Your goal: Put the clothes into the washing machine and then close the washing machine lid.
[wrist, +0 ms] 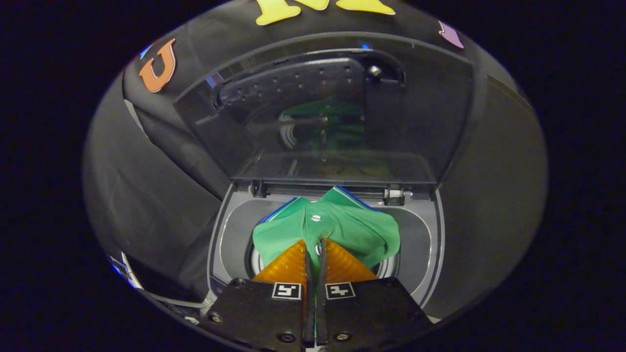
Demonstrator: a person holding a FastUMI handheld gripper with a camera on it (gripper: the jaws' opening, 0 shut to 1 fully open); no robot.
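Directly ahead, the gripper (313, 247) has its two fingers drawn nearly together, pinching a fold of the green shirt (337, 230) between the tips. The shirt hangs bunched over the round drum opening of the washer (430, 254), its collar with blue trim lying toward the back rim near the hinge, a small button showing on the placket just beyond the fingertips. Most of the opening is covered by the cloth, with the drum's rim peeking out at both sides. Behind the shirt the lid (332, 107) stands raised, tilted back from the hinge, its dark clear panel mirroring a faint green.
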